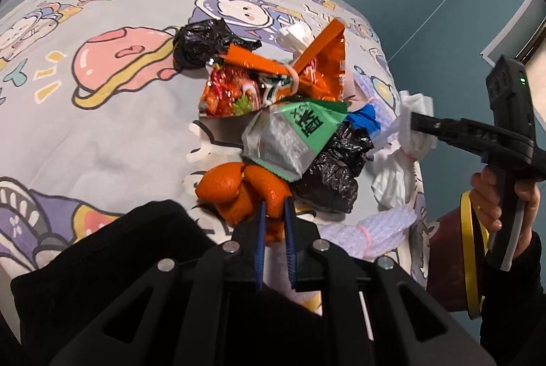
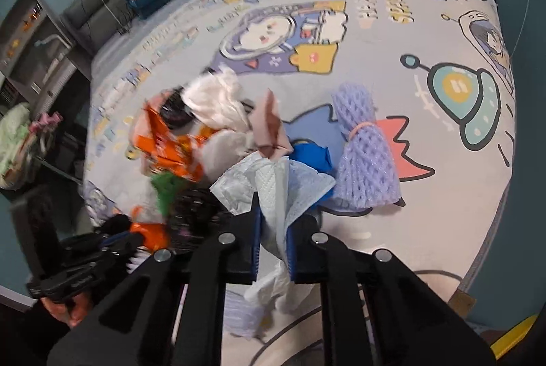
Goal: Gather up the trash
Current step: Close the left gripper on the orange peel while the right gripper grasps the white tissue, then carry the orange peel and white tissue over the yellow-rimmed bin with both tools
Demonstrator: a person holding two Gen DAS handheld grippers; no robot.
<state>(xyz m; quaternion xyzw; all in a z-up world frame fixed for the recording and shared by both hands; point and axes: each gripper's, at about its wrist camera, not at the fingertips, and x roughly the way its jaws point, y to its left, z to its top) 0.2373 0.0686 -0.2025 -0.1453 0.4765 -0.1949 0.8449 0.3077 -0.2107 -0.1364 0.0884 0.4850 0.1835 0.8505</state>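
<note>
On the cartoon-print bedsheet (image 1: 102,134), left tool (image 1: 274,209) pinches orange peel (image 1: 239,192), right tool (image 2: 273,222) pinches tissue (image 2: 273,192).

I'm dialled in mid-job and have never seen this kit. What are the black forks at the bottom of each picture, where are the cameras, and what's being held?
There is no robot here. A person holds a pistol-grip tool with two jaws in each hand, and a wide-angle camera on each tool looks along its jaws. The black forks are those jaws seen from behind.

The left wrist view shows the left gripper shut on a piece of orange peel. At that picture's right edge, the person's other hand holds the right gripper.

The right wrist view shows the same right gripper shut on a white paper tissue.

Everything lies on a bed with a cartoon space-print sheet. The pile holds an orange snack wrapper, a green and silver packet, crumpled black plastic bags and a purple foam fruit net.
</note>
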